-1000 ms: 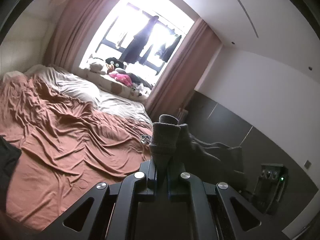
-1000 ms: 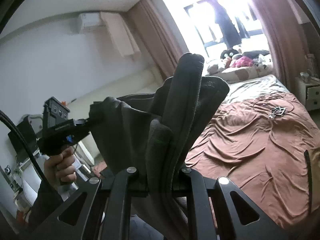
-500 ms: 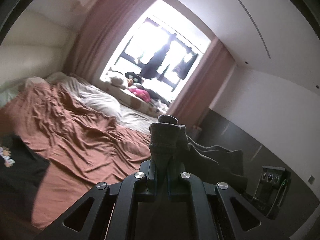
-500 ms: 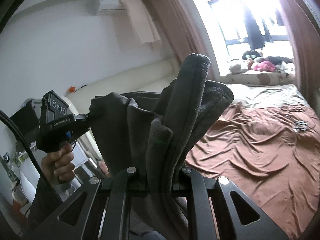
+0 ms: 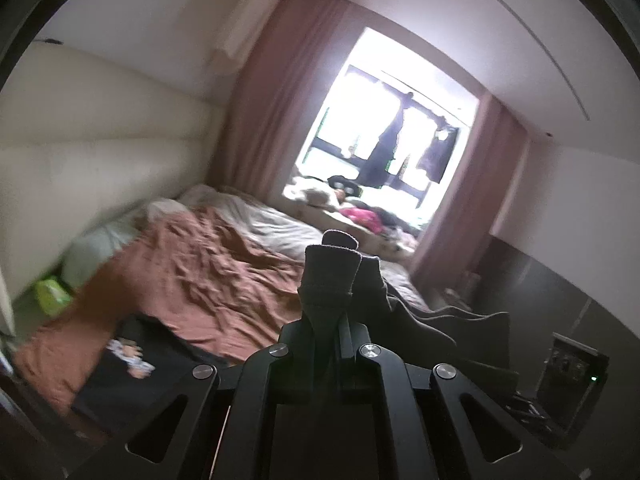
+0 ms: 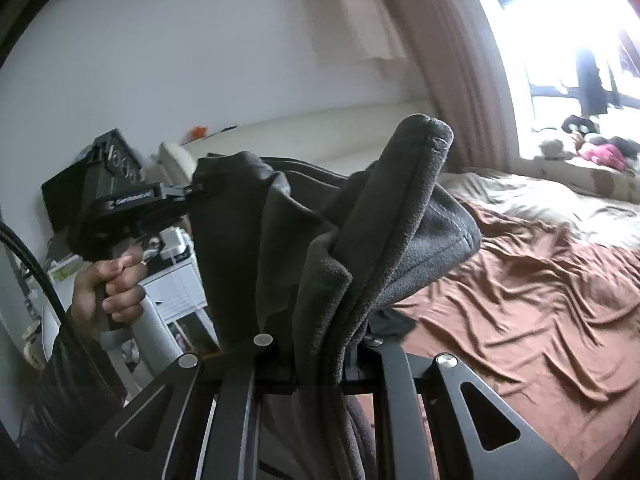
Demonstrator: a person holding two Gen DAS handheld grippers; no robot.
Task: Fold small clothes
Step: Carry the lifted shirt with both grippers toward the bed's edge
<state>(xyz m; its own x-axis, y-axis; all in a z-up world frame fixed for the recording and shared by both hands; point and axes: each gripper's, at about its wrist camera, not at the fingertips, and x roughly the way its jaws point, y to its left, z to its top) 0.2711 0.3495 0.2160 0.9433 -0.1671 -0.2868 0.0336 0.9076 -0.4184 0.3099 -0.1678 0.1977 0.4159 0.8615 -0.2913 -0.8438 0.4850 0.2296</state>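
Grey fleece garment (image 6: 280, 240) hangs in the air above the brown bed (image 6: 540, 300), stretched between two claws. Only the right view shows a hand (image 6: 108, 292) holding the left gripper (image 6: 188, 194), clenched on one corner. The right gripper (image 6: 320, 344) pinches a thick, soft bunch. The left view alone shows a black shirt (image 5: 132, 376) lying on the bed.

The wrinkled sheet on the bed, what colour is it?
Reddish brown sheet; right wrist view shows it best.

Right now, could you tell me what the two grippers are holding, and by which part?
Both hold one grey fleece garment in the air: the left gripper and the right gripper each pinch a bunched hemmed edge.
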